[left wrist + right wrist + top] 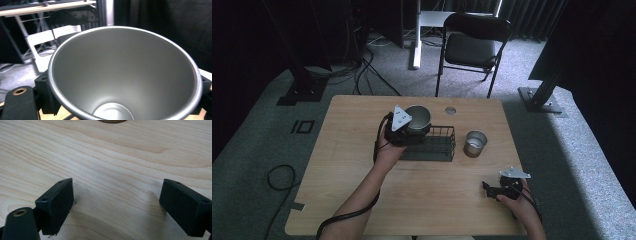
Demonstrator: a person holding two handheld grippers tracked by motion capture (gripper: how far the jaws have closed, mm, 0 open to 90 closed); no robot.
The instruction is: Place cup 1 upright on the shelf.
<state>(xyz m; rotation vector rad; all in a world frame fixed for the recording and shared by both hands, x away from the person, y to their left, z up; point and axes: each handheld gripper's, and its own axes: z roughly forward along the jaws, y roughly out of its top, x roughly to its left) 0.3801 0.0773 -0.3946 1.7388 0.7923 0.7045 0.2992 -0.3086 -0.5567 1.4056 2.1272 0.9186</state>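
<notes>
pale wooden bench (362, 200) on grey carpet, dark curtains behind, black folding chair (472, 47) standing past the far edge.

large metal cup (418, 117) up at the left end of a black wire basket (437, 145), near the middle of the bench, clamped by the left claw (404, 131). whether resting on the basket or held just above it: cannot tell. seen from the left gripper view as a wide, dull silver bowl (125, 75) with the mouth facing the camera, a round flat bottom deep inside, and black pads (46, 95) pressed against the rim on both sides. left claw closed onto it, grey three-cornered plate on top, cable trailing back along the forearm to the near edge.

smaller shiny metal cup (475, 143) upright on the bench just to the right of the basket, apart from it. small round hole or grommet (450, 110) in the bench top beyond the basket, toward the far edge.

right claw (493, 190) low at the near right corner of the bench, well apart from both cups, held in the right hand (517, 197), jaws pointing left. from the right gripper view, black pads (56, 205) spread wide with bare wood grain (112, 170) between them, nothing gripped, tips close to or touching the surface.

black cables (279, 177) looped on the carpet off the left side.
</notes>
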